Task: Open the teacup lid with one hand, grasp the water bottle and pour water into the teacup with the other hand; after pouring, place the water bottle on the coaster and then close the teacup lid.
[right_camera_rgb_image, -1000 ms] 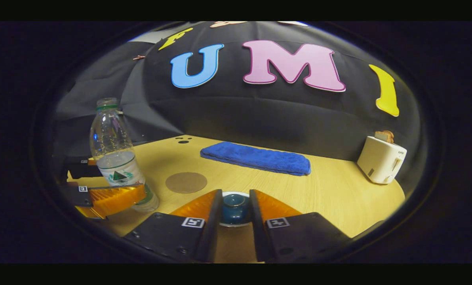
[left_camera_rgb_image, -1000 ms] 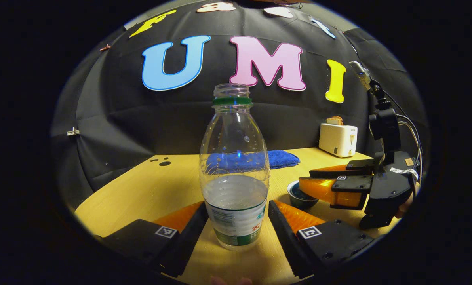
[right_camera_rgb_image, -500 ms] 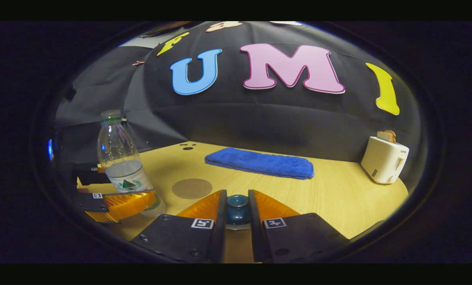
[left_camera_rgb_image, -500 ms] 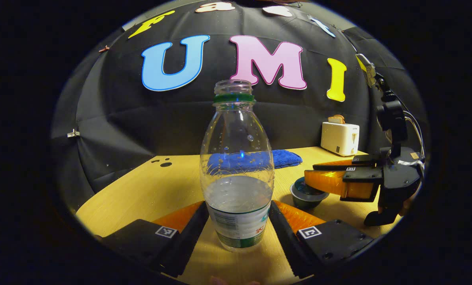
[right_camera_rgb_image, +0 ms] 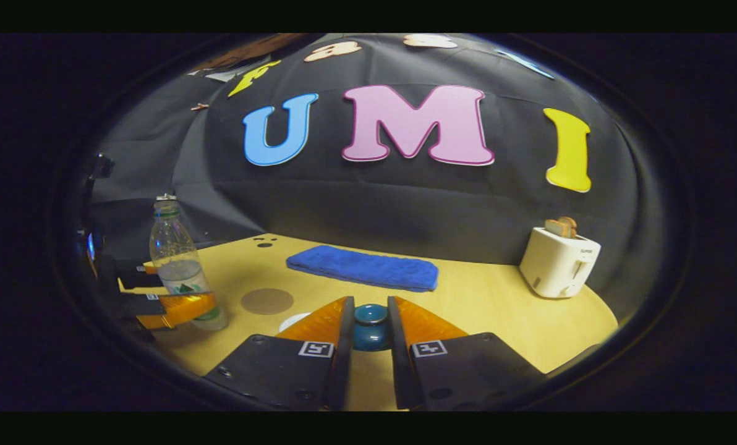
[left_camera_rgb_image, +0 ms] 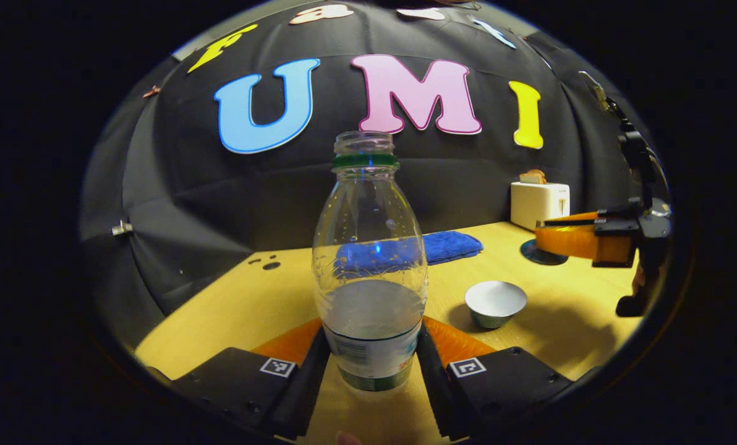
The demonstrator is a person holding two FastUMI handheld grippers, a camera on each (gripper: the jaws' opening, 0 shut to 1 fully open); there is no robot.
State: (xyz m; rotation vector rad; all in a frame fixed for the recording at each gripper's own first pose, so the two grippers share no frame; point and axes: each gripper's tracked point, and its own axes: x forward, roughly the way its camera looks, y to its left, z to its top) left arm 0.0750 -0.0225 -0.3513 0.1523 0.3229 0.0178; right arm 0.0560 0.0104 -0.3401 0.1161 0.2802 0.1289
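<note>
A clear water bottle [left_camera_rgb_image: 368, 266], uncapped and part full, stands on the wooden table [left_camera_rgb_image: 232, 309]. My left gripper [left_camera_rgb_image: 371, 330] is shut on its lower body, one finger on each side. To the right sits the uncovered teacup [left_camera_rgb_image: 495, 301], white inside. My right gripper [right_camera_rgb_image: 370, 306] is shut on the knob of the dark blue teacup lid [right_camera_rgb_image: 370, 330] and holds it in the air, right of the cup. In the left gripper view that gripper [left_camera_rgb_image: 569, 238] hangs with the lid [left_camera_rgb_image: 541, 253] under it. A round brown coaster [right_camera_rgb_image: 267, 301] lies next to the bottle [right_camera_rgb_image: 180, 266].
A folded blue cloth [right_camera_rgb_image: 362, 269] lies at the back of the table. A white toaster [right_camera_rgb_image: 559, 261] with toast in it stands at the back right. The black booth wall closes in behind the table's far edge.
My right gripper has lifted the lid off the teacup and carried it up and to the right, uncovering the cup. My left gripper's fingers have closed in on the bottle.
</note>
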